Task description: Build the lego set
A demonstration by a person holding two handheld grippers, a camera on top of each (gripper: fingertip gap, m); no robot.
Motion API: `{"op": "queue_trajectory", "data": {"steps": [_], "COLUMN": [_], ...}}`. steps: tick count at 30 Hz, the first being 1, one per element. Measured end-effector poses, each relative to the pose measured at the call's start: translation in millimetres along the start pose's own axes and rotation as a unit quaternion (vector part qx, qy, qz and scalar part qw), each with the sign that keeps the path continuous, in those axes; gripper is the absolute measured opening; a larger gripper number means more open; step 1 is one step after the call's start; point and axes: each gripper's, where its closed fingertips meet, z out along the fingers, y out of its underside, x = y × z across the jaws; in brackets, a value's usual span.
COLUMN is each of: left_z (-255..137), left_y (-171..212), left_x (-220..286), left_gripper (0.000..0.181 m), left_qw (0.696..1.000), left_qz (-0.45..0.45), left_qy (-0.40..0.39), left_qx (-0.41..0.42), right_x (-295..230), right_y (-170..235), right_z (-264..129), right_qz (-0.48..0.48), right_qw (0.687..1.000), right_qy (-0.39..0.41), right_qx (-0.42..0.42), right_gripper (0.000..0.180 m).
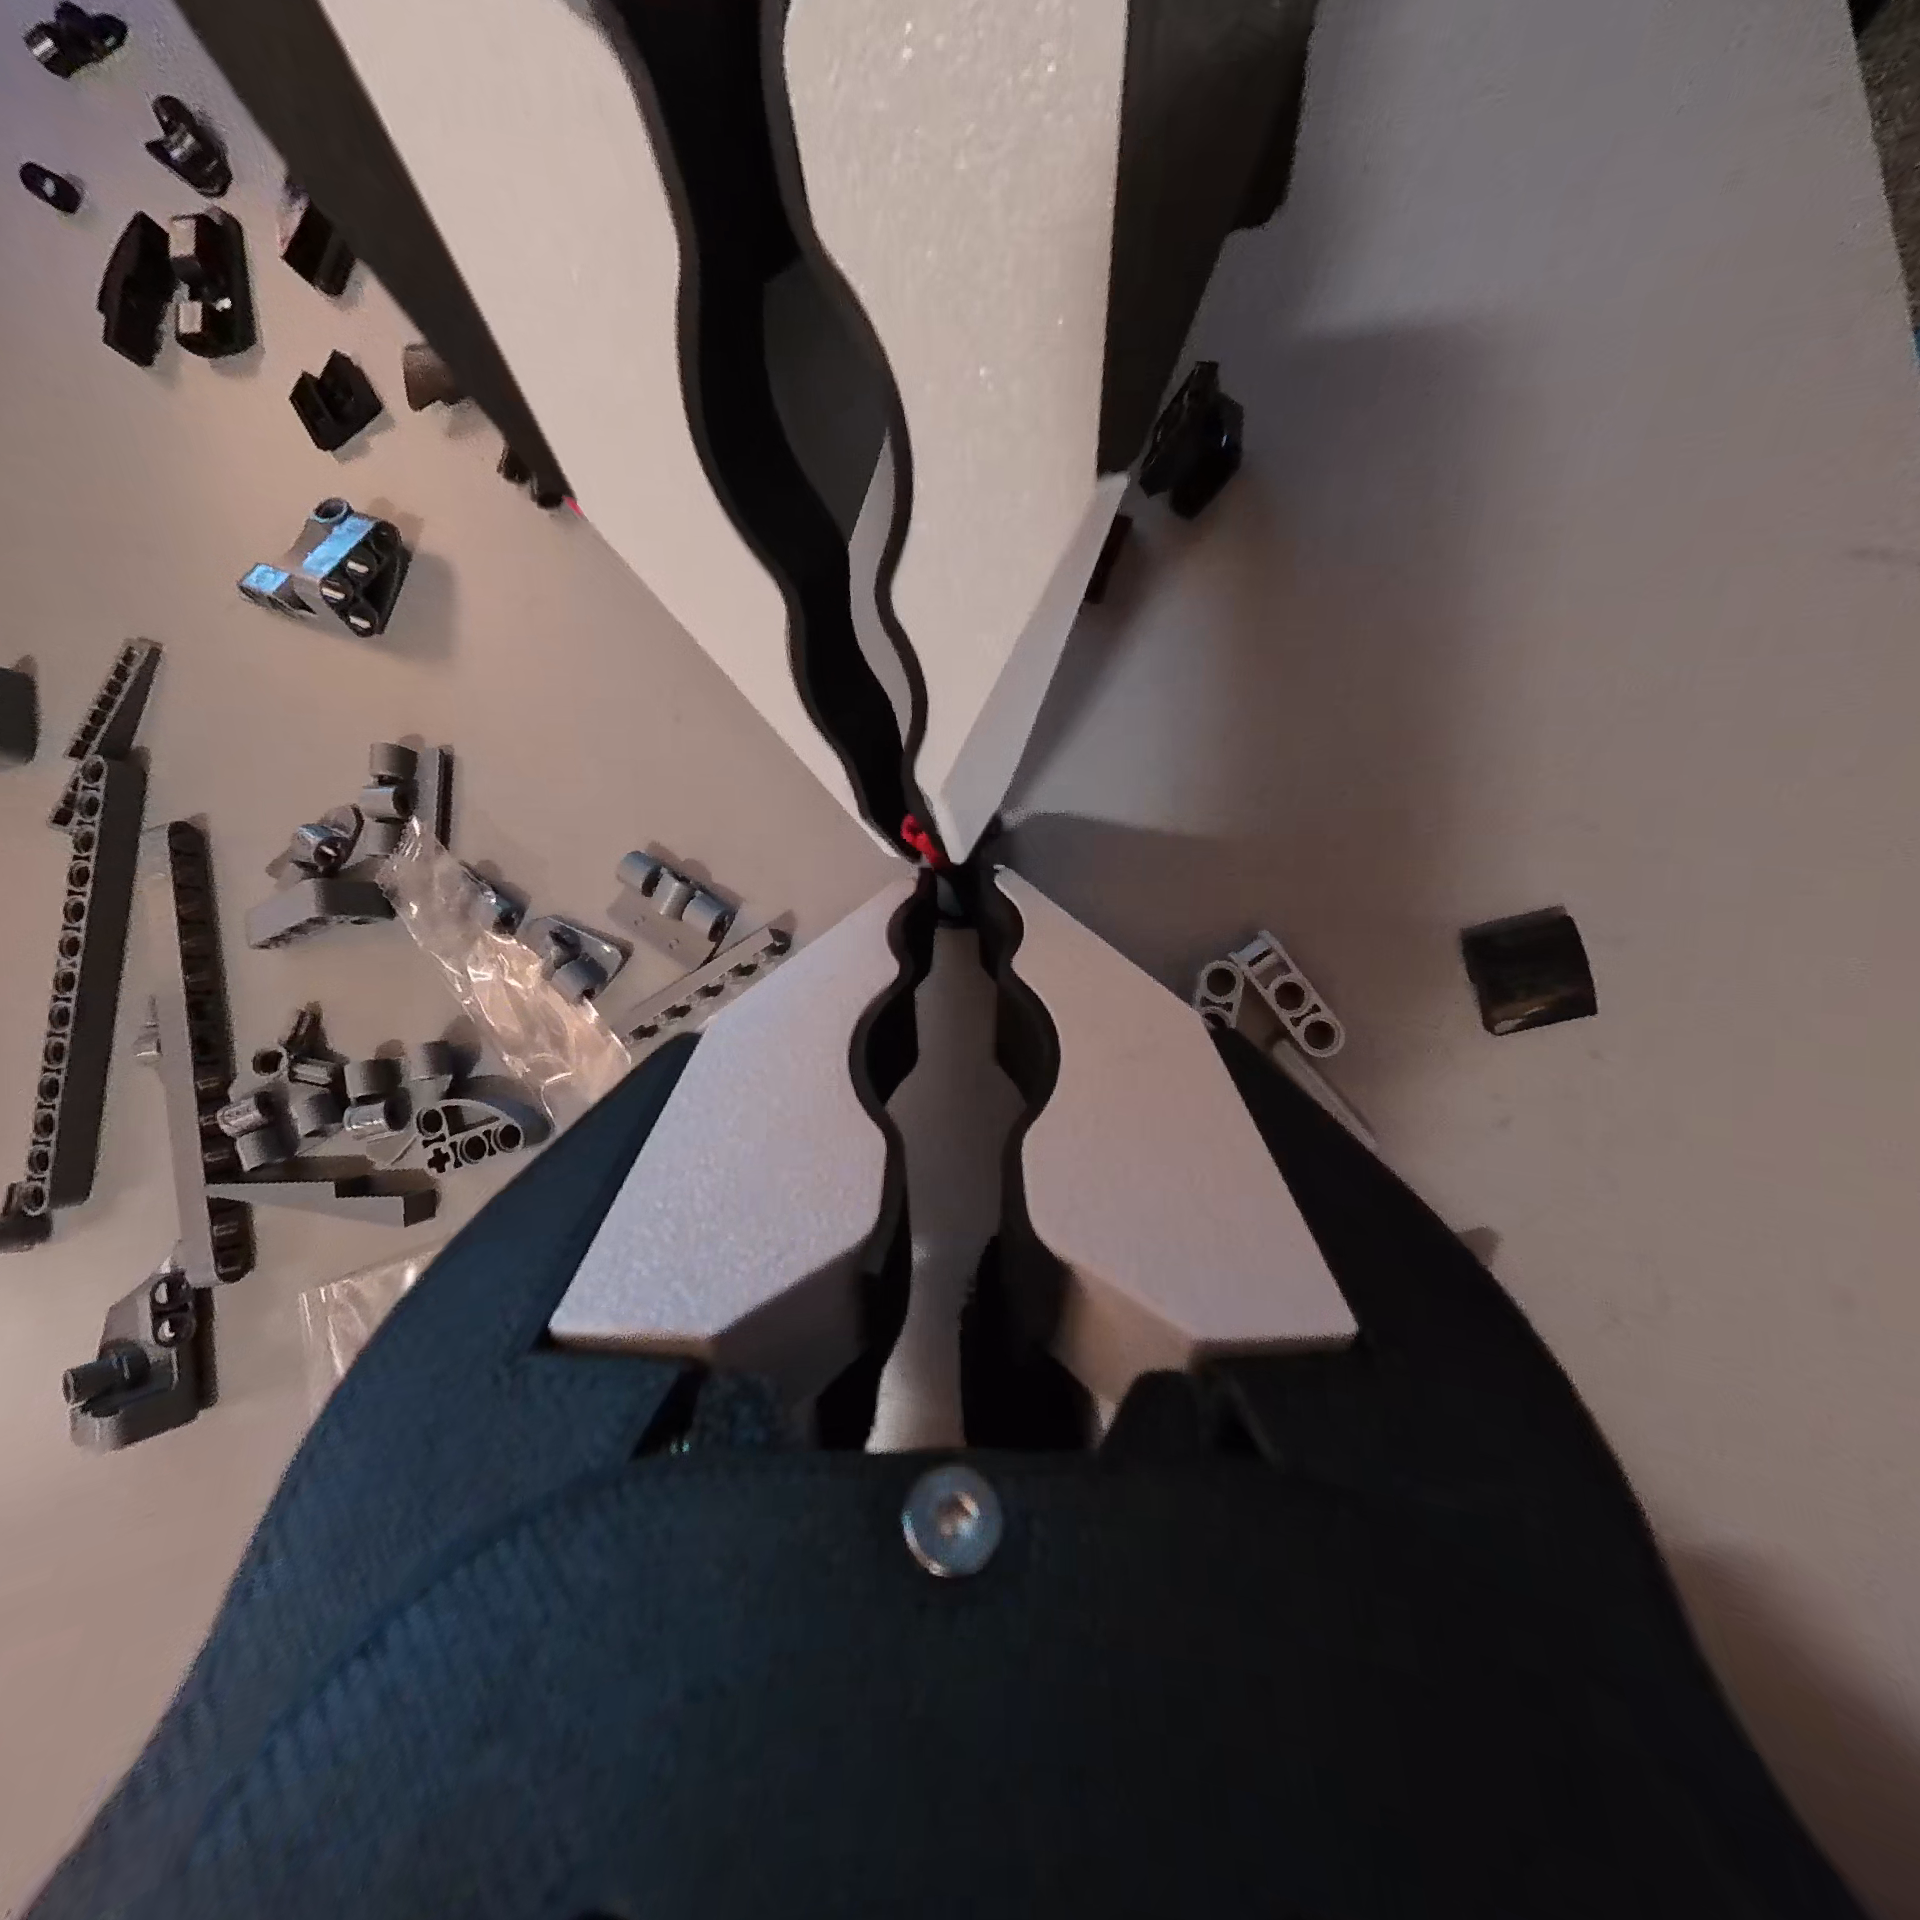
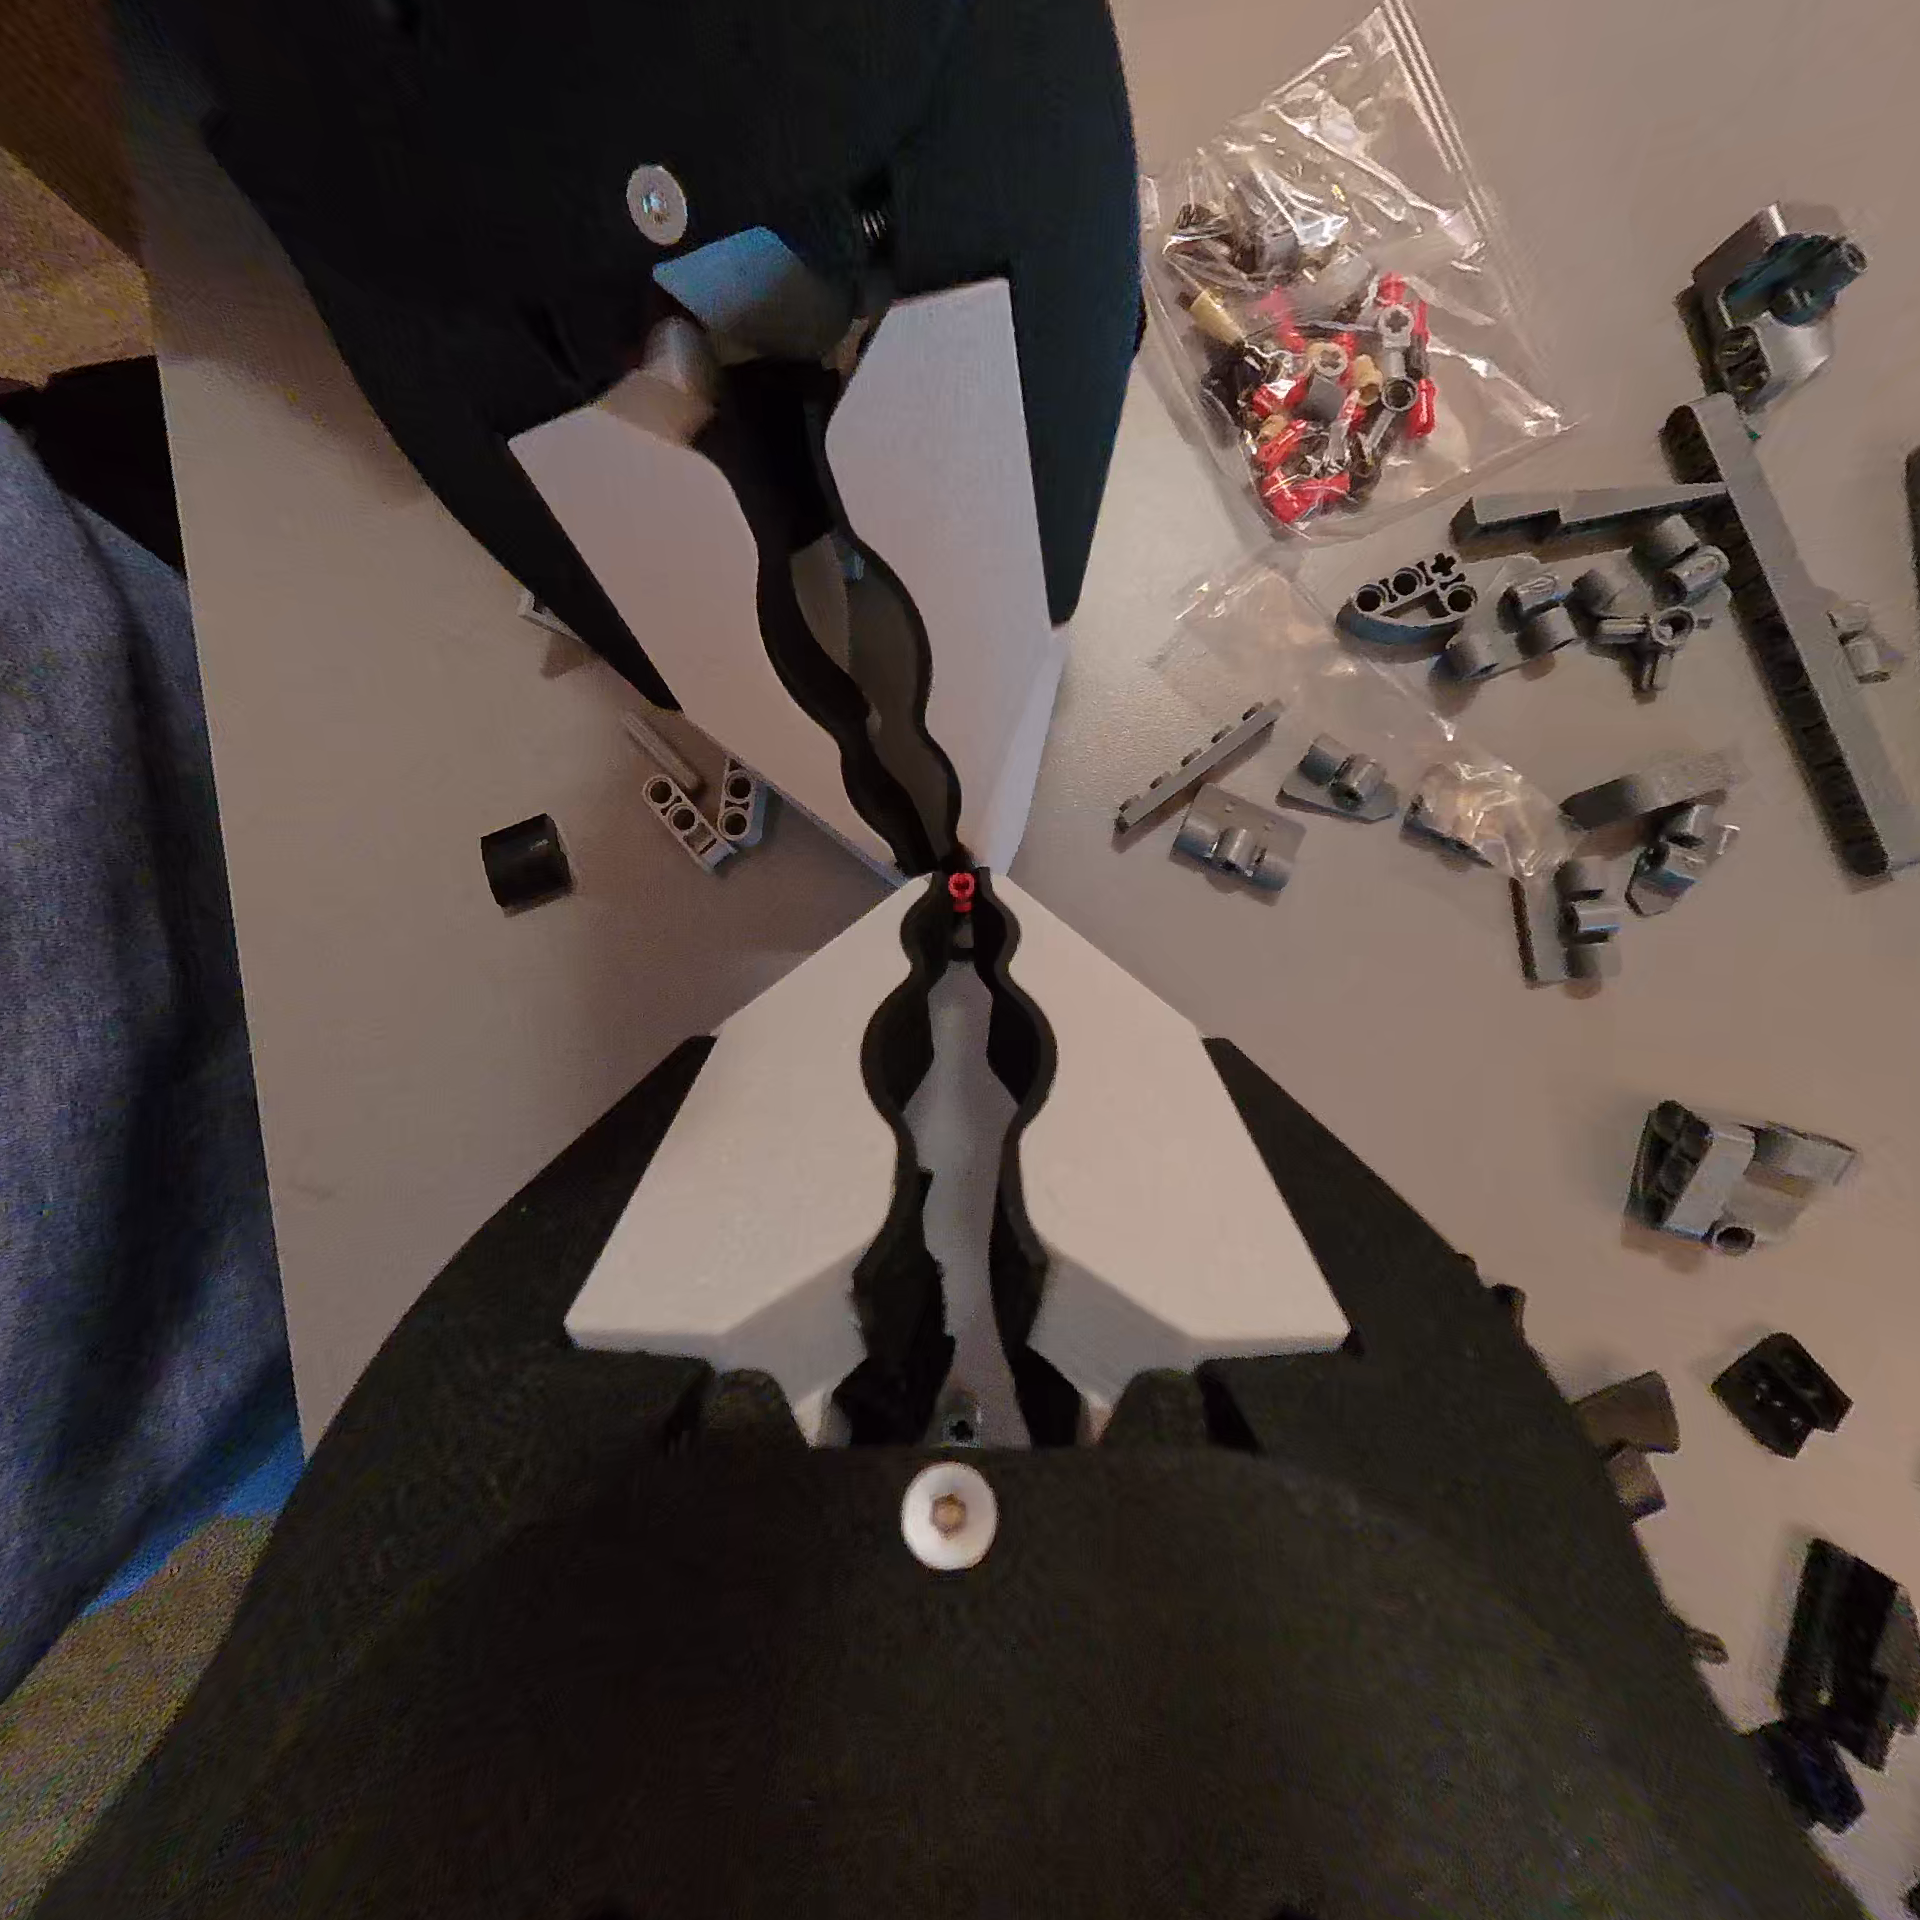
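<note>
Both grippers meet tip to tip over the pale table (image 2: 416, 1039) — the left gripper (image 1: 951, 883) and right gripper (image 2: 961, 904) each clenched near a tiny red pin (image 2: 962, 886); which one truly grips it, I cannot tell. Push straight along the pin's axis, no twisting. Loose grey beams (image 1: 83, 987) and a parts bag (image 2: 1340, 343) lie nearby — carpet shows beyond the table edge.

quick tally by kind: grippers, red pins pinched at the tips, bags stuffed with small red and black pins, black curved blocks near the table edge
grippers: 2 (left gripper, right gripper)
red pin: 1
bag: 1
black curved block: 1
total: 5
</note>
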Motion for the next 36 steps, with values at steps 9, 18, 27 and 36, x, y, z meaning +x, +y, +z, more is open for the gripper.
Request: {"op": "queue_trajectory", "data": {"steps": [9,18,27,36], "left_z": [0.7,0.6,-10.6,-2.8], "left_y": [-0.2,-0.7,-6.3,0.3], "left_x": [0.9,0.9,3.7,8.2], "left_gripper": [0.006,0.005,0.005,0.005], "left_qw": [1.000,1.000,1.000,0.999], "left_qz": [-0.019,-0.013,0.009,0.006], "left_qy": [0.000,0.001,0.010,0.026], "left_qx": [0.015,0.012,-0.010,-0.017], "right_x": [-1.3,-1.8,-8.0,-9.9], "right_y": [0.5,0.6,-6.2,0.1], "right_z": [0.3,0.7,-8.3,1.0], "right_qz": [0.017,0.010,0.001,-0.017], "right_qw": [1.000,1.000,0.999,0.999], "right_qy": [-0.007,0.000,0.002,0.008], "right_qx": [0.023,0.022,0.043,0.037], "right_gripper": [0.001,0.002,0.001,0.001]}}
